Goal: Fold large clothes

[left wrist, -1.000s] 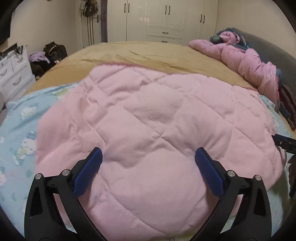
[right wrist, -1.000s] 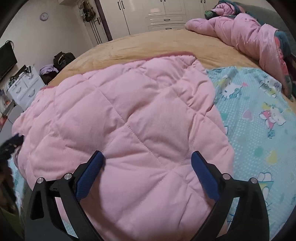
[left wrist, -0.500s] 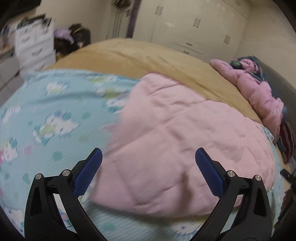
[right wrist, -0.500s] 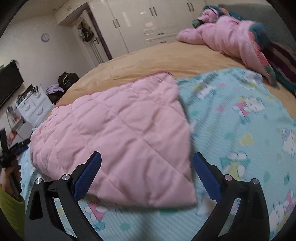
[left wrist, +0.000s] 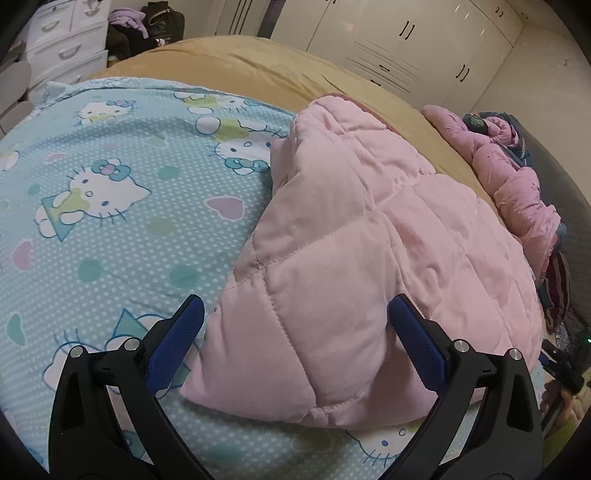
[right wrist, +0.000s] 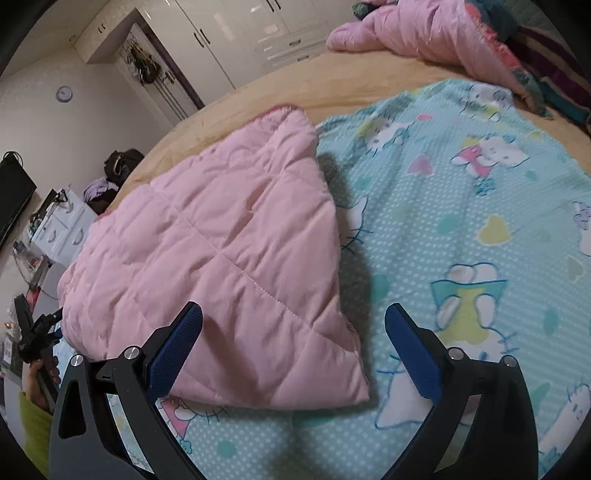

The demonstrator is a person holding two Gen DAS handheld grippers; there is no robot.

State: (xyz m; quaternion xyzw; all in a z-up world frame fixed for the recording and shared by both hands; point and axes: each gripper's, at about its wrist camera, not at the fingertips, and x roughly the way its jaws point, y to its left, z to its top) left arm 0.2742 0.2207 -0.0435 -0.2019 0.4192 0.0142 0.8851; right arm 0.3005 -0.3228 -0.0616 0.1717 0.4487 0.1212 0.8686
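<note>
I held my left gripper (left wrist: 295, 332) spread wide, its 2 blue pads (left wrist: 176, 341) apart and gripping nothing, poised over the near left corner of the pink quilt (left wrist: 369, 258). That corner sat between the pads in view, but I could not tell whether either pad touched the fabric. The quilt lay folded on the blue sheet (left wrist: 110, 206), with its left edge running from the near corner up to the far corner by the tan blanket (left wrist: 258, 62). Left of that edge the sheet stretched bare and flat as far as the white drawers (left wrist: 62, 48). To the right, the quilt bulged toward a crumpled pink jacket (left wrist: 513, 177) lying along the far right side of the bed.

My right gripper (right wrist: 293, 339) was likewise released, fingers parted, hovering above the quilt's (right wrist: 221, 240) near right corner. The left pad (right wrist: 176, 343) showed over the pink fabric, the right pad (right wrist: 413, 350) over the sheet (right wrist: 461, 221). The quilt's right edge ran straight from the near corner to the far corner, casting a shadow on the sheet just beside it. Right of that edge the sheet lay open and wide. At the far left of this view my other gripper (right wrist: 38, 328) appeared near the quilt's left side. The wardrobe (right wrist: 236, 33) stood beyond the bed, well apart.
</note>
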